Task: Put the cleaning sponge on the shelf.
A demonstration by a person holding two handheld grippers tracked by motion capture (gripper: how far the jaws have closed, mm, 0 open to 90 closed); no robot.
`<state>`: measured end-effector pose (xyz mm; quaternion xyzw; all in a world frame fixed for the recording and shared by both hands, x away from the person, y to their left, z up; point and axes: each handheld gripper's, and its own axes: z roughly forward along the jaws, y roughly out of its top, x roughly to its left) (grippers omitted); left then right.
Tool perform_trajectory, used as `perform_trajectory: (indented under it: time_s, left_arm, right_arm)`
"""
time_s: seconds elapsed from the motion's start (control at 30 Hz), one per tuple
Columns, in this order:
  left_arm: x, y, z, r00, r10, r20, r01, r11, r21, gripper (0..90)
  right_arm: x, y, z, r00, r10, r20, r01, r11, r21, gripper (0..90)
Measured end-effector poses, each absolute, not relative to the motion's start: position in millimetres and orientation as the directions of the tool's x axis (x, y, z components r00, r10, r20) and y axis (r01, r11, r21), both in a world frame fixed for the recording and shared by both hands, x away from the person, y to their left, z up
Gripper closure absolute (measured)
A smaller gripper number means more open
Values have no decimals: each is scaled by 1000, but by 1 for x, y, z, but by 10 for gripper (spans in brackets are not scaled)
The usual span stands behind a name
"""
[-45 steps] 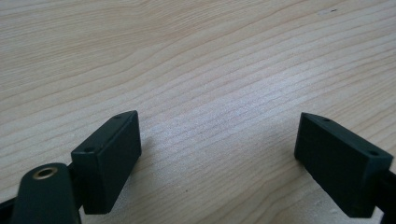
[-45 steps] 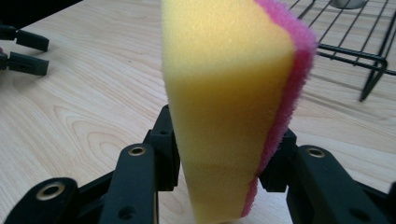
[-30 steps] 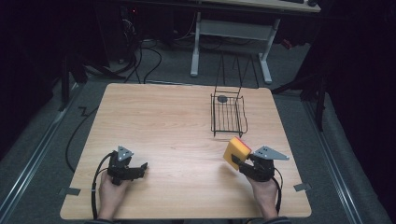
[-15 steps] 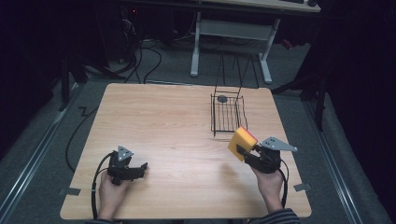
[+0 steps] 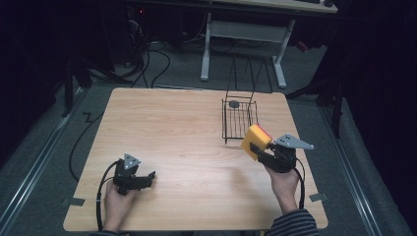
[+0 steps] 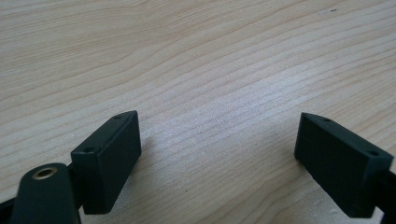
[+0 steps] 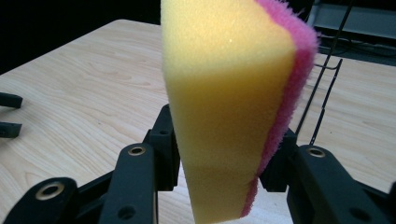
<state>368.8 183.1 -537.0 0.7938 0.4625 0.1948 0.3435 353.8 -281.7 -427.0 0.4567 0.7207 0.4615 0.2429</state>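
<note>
A: Where is the sponge (image 5: pixel 255 140) right now?

B: In the high view it sits at the right of the frame, lifted off the tabletop (image 5: pixel 187 128), just below the wire basket (image 5: pixel 238 119). The right hand-held gripper (image 5: pixel 259 150) has its jaws closed on the sponge's lower end, squeezing the foam.

A: And the other one?

B: The left hand-held gripper (image 5: pixel 147 178) rests at the lower left, jaws spread wide on nothing.

A: Which way does the sponge point?

B: Its long axis stands up out of the jaws, tilted toward the basket. In the right gripper view the sponge (image 7: pixel 233 102) shows a yellow face, with the pink scouring layer along the right edge.

A: What could go wrong?

B: Likely, the grip is low on soft foam, so the free top could flop or catch on the basket's rim wires, twisting the sponge out of the jaws.
</note>
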Motion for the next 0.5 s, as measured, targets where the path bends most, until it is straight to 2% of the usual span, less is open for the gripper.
perform_trajectory:
  time_s: [0.5]
  left_arm:
    - [369,183,-537,495,869,-10,602,-334,725,150]
  right_arm:
    - [387,-278,-415,-426,904,39,424,161,891,584]
